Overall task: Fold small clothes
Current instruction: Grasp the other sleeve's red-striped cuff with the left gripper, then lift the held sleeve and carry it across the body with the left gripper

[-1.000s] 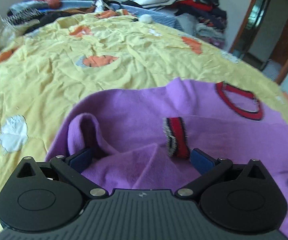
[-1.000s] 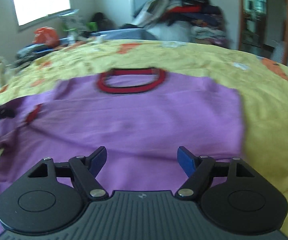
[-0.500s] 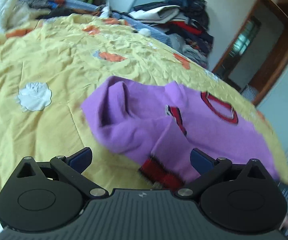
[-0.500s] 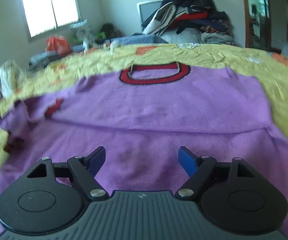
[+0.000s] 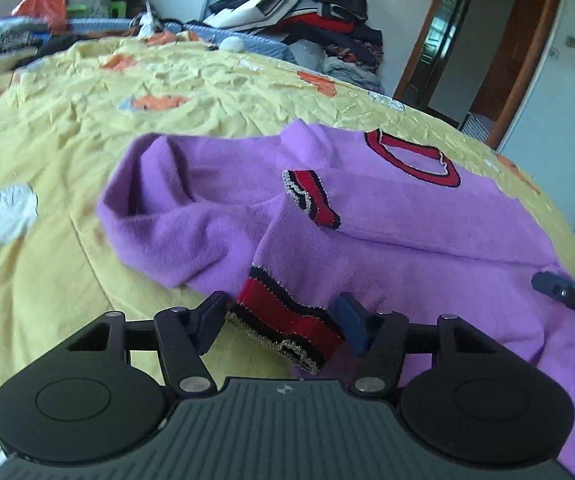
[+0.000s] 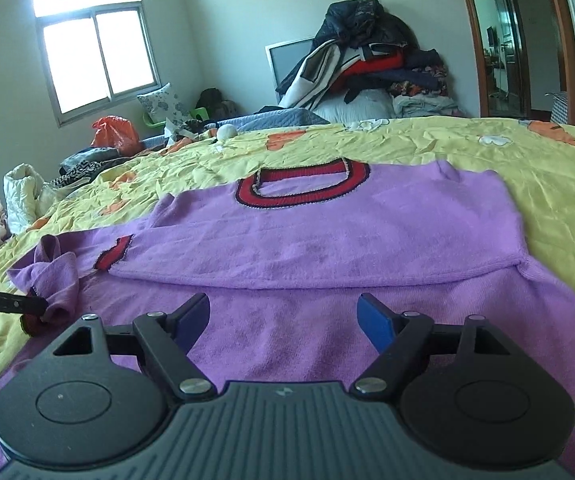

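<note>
A small purple sweater (image 6: 367,236) with a red and black neckline (image 6: 301,196) lies on the yellow bedspread (image 6: 547,184), partly folded over itself. In the left wrist view the sweater (image 5: 407,216) has a sleeve folded across it, its red cuff (image 5: 311,196) on the body. My left gripper (image 5: 281,320) is open, with the red striped hem corner (image 5: 287,328) lying between its fingers. My right gripper (image 6: 285,320) is open and empty just above the sweater's lower part. The left gripper's finger (image 6: 7,303) shows at the sweater's left edge.
A tall pile of clothes (image 6: 371,68) stands at the far side of the bed, with more bundles (image 6: 23,200) at the left edge. A window (image 6: 91,56) is in the far wall and a doorway (image 6: 507,40) at the right.
My left gripper has pulled back to the sweater's near left corner and narrowed its fingers around the striped hem. My right gripper has drawn back and risen slightly, staying open.
</note>
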